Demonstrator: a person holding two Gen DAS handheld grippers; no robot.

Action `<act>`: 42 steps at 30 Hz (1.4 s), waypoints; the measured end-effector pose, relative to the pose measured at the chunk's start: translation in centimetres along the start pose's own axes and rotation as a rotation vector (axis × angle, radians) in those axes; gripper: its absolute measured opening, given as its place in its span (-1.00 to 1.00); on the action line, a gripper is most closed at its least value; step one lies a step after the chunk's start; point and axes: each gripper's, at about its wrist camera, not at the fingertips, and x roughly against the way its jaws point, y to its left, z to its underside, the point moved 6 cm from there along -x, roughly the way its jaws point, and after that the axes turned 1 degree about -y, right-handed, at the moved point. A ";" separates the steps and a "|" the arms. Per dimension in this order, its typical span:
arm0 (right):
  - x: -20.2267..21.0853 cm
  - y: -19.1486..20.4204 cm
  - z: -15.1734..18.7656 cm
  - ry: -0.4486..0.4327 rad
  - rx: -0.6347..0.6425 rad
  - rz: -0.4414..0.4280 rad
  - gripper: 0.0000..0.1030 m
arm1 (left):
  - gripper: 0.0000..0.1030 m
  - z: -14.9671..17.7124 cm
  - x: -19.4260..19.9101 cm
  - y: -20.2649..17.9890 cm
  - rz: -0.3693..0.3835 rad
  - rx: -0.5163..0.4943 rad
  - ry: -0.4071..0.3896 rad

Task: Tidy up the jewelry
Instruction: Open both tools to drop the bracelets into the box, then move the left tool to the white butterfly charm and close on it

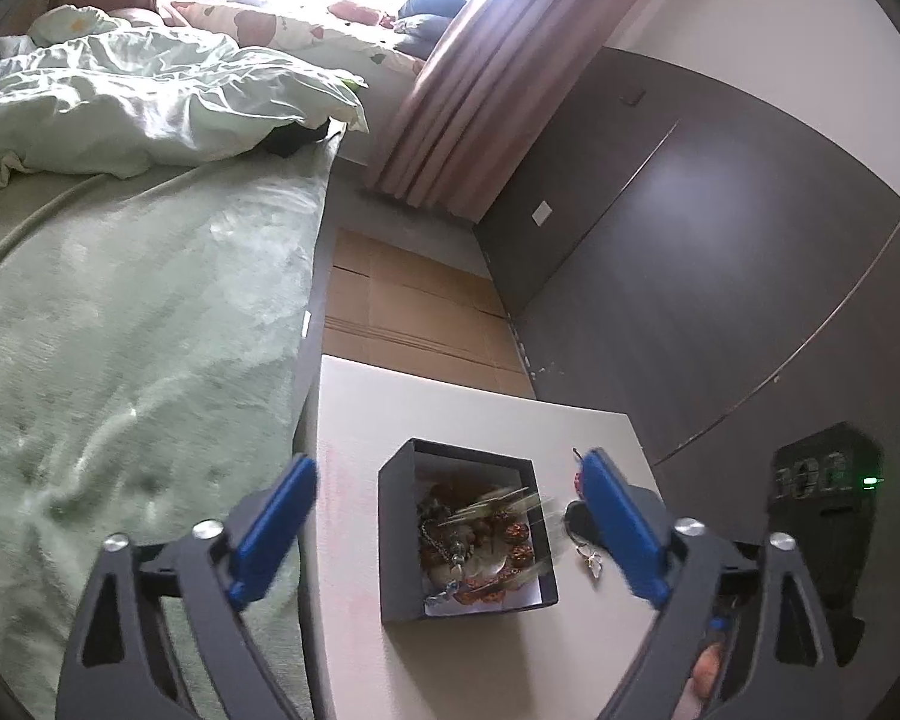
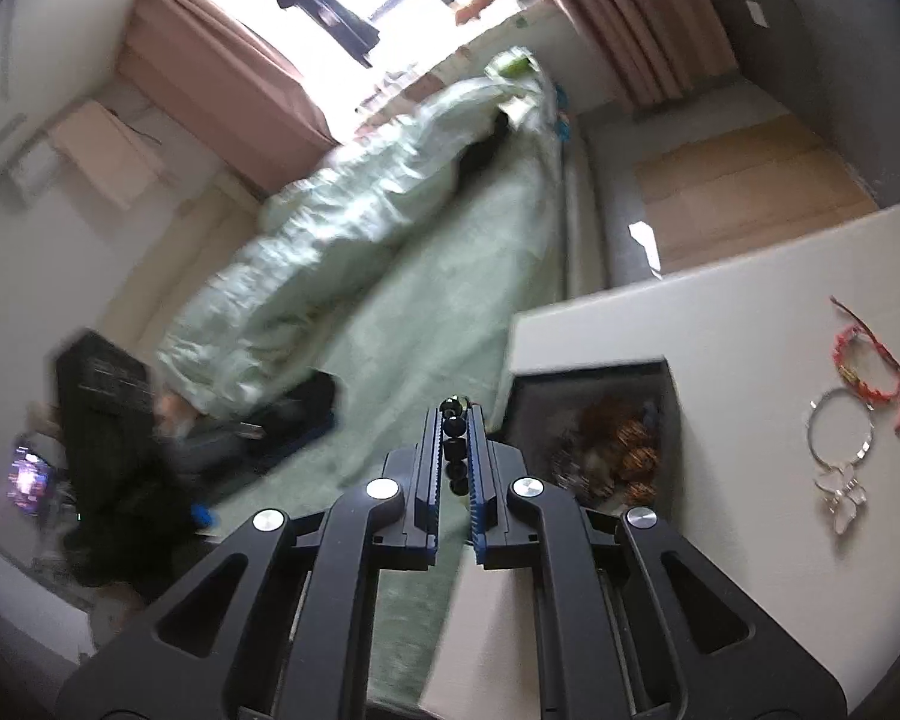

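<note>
The box (image 1: pixel 468 531) on the table (image 1: pixel 354 420) holds most jewelry. Left gripper (image 1: pixel 450 531) gapes empty above it. Right gripper (image 2: pixel 453 450), nearly closed, holds dark beads (image 2: pixel 453 438). Bangle (image 2: pixel 840 426) and red bracelet (image 2: pixel 870 372) remain near the right edge.

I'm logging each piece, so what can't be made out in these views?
- Left wrist: streak over the black box, motion-blurred, type unreadable.
- Left wrist: red bracelet, mostly behind a finger of the left gripper.
- Right wrist: whether the right gripper presses the dark beads; box contents blurred.
</note>
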 end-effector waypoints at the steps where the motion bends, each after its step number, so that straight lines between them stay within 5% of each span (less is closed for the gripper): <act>1: -0.4 -0.4 0.2 0.022 -0.016 0.005 -0.06 | 0.80 -0.1 0.1 0.1 -0.001 0.003 -0.004; 2: -0.5 -0.8 0.4 0.031 -0.039 0.019 0.54 | 0.82 -0.1 0.1 0.1 -0.002 0.005 -0.006; 3: -0.2 -1.2 0.4 0.010 -0.053 0.038 0.66 | 0.82 -0.1 0.1 0.1 -0.003 0.007 -0.006; 20: 9.5 -8.0 -0.8 -0.139 -0.126 0.182 0.66 | 0.84 3.0 -1.7 -4.3 -0.029 -0.083 0.024; 42: 15.5 -14.5 0.9 -0.069 -0.135 0.283 0.81 | 0.84 8.0 -6.8 -13.5 0.000 -0.226 0.155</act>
